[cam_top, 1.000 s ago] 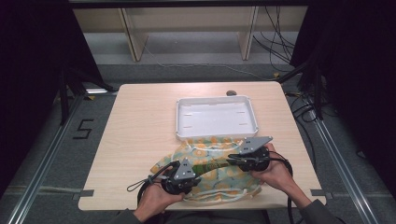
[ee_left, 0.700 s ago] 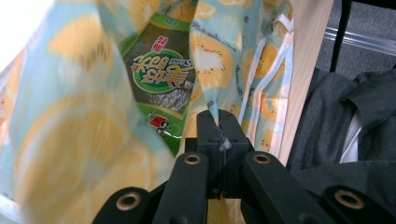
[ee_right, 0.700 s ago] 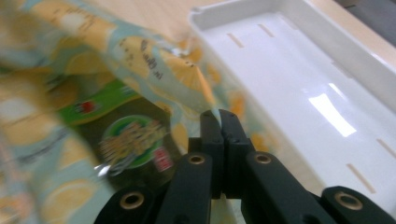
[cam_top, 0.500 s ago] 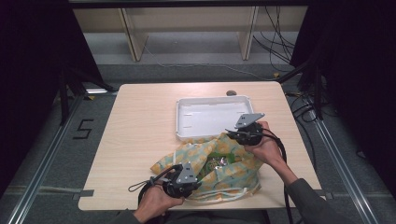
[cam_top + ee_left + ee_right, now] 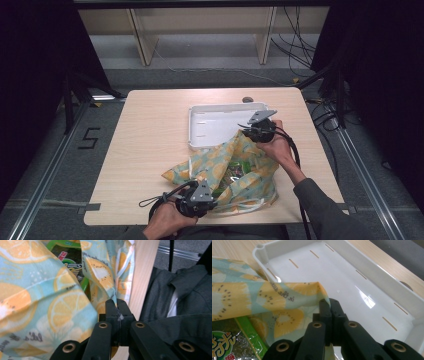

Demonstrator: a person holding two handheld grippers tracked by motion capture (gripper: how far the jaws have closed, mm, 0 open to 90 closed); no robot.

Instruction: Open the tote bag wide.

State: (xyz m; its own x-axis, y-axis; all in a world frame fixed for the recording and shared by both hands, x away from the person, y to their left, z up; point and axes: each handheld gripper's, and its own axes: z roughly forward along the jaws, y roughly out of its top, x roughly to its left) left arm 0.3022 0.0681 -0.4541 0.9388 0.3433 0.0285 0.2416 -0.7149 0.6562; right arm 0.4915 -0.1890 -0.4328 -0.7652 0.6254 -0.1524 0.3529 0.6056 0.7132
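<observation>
Here, a pale-blue cloth bag printed with orange citrus slices (image 5: 235, 170) lies spread on the light wooden table (image 5: 145, 145), at about five o'clock from the table's middle, its mouth pulled wide between two hand-held grippers. The left gripper (image 5: 212, 200) sits near the table's front edge, at six o'clock of the bag; in the left gripper view its black jaws are clenched on a thin fold of the bag's fabric (image 5: 62, 312), with a white drawstring cord (image 5: 125, 267) hanging just beside the table's edge. The right gripper (image 5: 247, 131) is at one o'clock of the bag, over the near rim of a shallow white plastic tray (image 5: 200, 127) — its jaws are likewise pressed together on the bag's hem, as the right gripper view shows (image 5: 329, 306), with the tray's slotted floor (image 5: 332, 272) just behind. Inside the open bag lies a green packet with dark, glossy wrapping and printed lettering (image 5: 235, 170) — seen also at the left gripper view's top (image 5: 72, 257) and the right gripper view's lower left (image 5: 229, 342). The tray stands at twelve o'clock of the bag, touching its cloth.
</observation>
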